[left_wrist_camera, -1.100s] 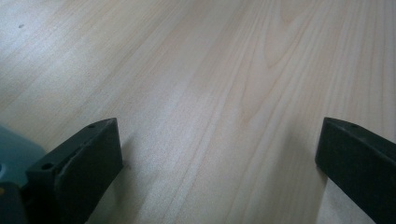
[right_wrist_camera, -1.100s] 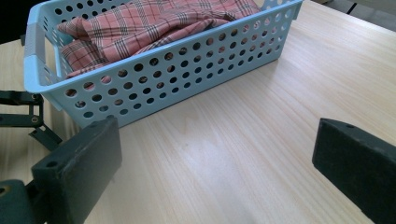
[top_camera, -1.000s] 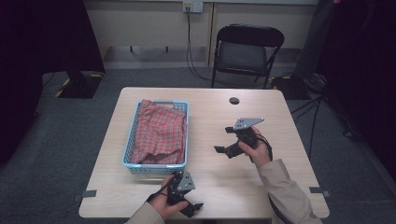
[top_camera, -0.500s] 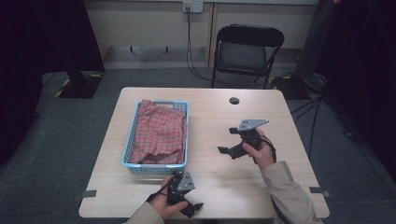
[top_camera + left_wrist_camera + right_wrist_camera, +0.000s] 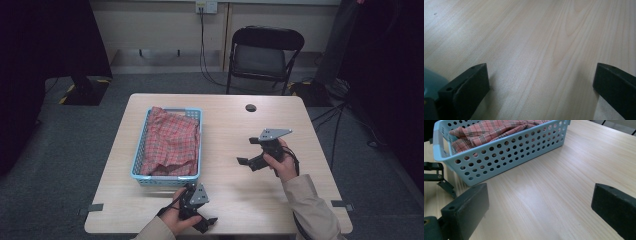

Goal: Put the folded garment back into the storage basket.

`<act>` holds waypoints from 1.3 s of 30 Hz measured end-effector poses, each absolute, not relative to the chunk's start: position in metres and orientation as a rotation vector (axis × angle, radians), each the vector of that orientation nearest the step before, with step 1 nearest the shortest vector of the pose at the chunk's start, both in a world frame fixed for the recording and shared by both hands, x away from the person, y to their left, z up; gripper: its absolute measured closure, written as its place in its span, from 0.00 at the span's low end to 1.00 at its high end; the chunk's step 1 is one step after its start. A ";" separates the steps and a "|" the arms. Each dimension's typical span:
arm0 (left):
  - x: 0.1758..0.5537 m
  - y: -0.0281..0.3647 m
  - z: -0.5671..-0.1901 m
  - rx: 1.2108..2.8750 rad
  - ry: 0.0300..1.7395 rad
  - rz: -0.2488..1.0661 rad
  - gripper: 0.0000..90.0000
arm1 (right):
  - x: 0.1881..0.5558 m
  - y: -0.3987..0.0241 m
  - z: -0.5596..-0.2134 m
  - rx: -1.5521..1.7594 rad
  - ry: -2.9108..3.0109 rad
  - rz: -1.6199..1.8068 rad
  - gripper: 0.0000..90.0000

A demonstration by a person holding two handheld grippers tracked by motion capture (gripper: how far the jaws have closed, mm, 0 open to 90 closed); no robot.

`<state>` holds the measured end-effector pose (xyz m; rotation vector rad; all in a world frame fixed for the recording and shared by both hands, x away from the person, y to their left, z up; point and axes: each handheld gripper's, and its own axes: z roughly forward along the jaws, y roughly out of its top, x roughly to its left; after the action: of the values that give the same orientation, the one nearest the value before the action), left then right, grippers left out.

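Dim room w/ dark corners, soft overhead light on table (image 5: pixel 235 195); close-ups slightly blurred.

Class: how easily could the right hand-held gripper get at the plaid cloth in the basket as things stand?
Probably easily. The right hand-held gripper is open and faces the blue basket across bare table; the plaid cloth lies uncovered in the open top.

Red plaid cloth (image 5: pixel 170 142) w/ dark lines, lt blue perforated basket (image 5: pixel 167 180), pale wood-grain table (image 5: pixel 240 200), black chair (image 5: pixel 262 55).
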<state>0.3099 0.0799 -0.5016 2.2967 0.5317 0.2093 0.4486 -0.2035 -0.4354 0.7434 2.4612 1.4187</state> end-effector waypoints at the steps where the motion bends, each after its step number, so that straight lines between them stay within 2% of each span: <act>1: 0.310 0.080 -0.502 2.297 0.531 0.209 0.00 | 0.449 -0.204 -0.436 0.745 2.460 1.420 0.01; 39: 0.310 0.080 -0.501 2.303 0.526 0.211 0.00 | 0.441 -0.236 -0.446 0.837 2.412 1.353 0.01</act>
<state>0.3101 0.0802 -0.5014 2.3028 0.5259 0.2107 0.4415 -0.2362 -0.4463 0.8374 2.4116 1.3526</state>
